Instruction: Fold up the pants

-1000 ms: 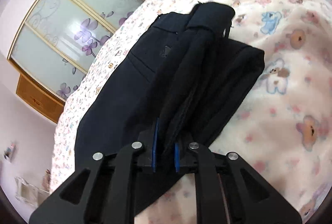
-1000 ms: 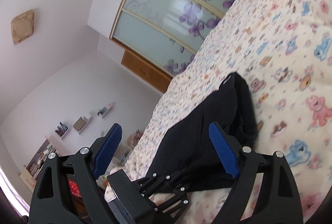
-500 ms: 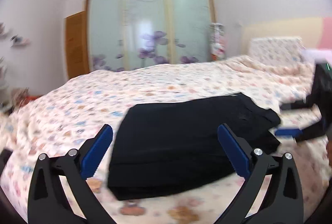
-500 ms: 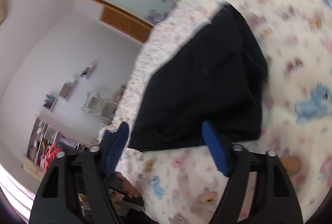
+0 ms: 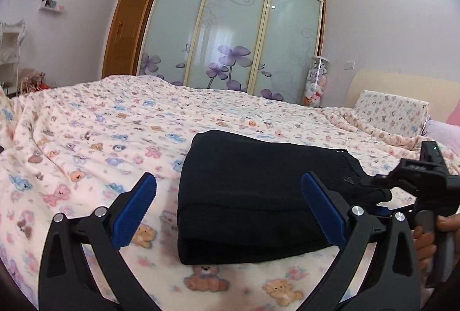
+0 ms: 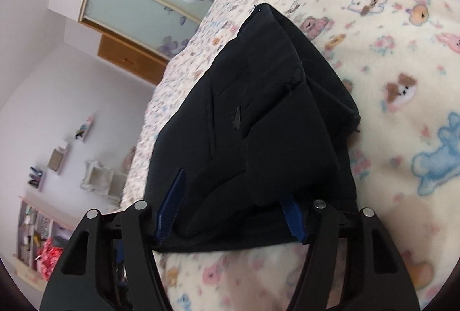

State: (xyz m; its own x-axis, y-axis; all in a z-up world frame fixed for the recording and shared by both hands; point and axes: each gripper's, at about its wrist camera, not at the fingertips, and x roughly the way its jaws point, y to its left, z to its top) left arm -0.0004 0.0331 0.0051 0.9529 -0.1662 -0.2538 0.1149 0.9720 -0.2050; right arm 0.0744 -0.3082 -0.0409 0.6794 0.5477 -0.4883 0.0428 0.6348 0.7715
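Pants point(image 5: 258, 196) in black lie folded into a thick, layered bundle on a teddy-bear print blanket point(image 5: 95, 132) that covers the bed, with the stacked edges of the fold facing the left wrist camera. The left gripper point(image 5: 228, 206) hovers just in front of that bundle with its blue-padded fingers point(image 5: 135, 210) spread wide, one to each side of the near edge and touching no cloth. The right gripper point(image 6: 230, 210) sits at the end of the bundle nearest its own camera, its jaws parted with the black fabric point(image 6: 258, 115) lying between and over the blue pads point(image 6: 172, 204); whether they pinch the cloth cannot be told. From the left view the right gripper's black body point(image 5: 425, 181) shows at the bundle's right end, with the person's fingers point(image 5: 428, 239) wrapped on its handle. Behind the bed stands a wardrobe with frosted sliding doors point(image 5: 233, 34) printed with purple flowers, a wooden door point(image 5: 123, 34) beside it, and a clear tube of plush toys point(image 5: 316, 80) by the headboard point(image 5: 402, 89).
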